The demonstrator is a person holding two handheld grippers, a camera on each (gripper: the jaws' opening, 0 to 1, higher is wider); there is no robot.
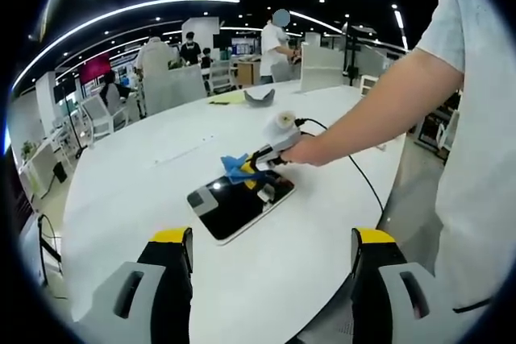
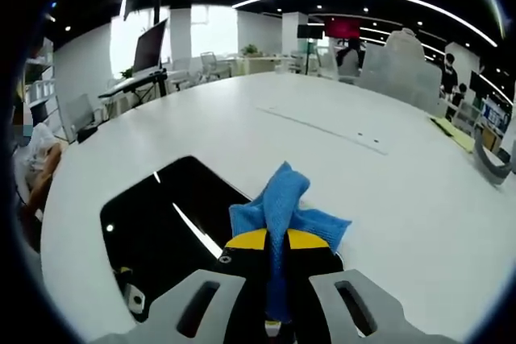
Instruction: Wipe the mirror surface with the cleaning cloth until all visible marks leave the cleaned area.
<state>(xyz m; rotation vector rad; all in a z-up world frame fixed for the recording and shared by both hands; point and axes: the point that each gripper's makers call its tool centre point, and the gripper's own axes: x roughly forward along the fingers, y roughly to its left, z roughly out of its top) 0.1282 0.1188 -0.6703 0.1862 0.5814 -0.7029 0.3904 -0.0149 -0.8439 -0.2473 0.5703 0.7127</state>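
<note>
While we held the left gripper (image 1: 272, 279) back from the work, its two yellow-tipped jaws stood spread apart with nothing between them. Ahead of those jaws, well apart from them, the mirror (image 1: 234, 207) lay flat on the white table (image 1: 129, 191).

The right gripper (image 2: 276, 249) was pressed together on the cleaning cloth (image 2: 284, 207). In the right gripper view the cloth rose from between the yellow jaw tips and bunched just ahead of them, over the mirror's (image 2: 161, 223) near right edge. In the left gripper view the same gripper (image 1: 262, 160), held in the person's hand (image 1: 306, 151), rested its cloth (image 1: 236, 168) at the mirror's far edge.

We judged the cloth to be soft, light and limp: it folded into loose peaks and would not hold a flat face unless pressed down. The pinch sat at one gathered end, leaving the free bulk forward to do the wiping; that appeared the correct place to hold it.

The mirror was a thin dark rounded rectangle with a pale rim, glossy enough to reflect the ceiling lights as bright streaks. We judged it rigid, smooth, fragile, and liable to slide on the matte tabletop under a sideways stroke. We could not tell whether marks remained on its surface.
</note>
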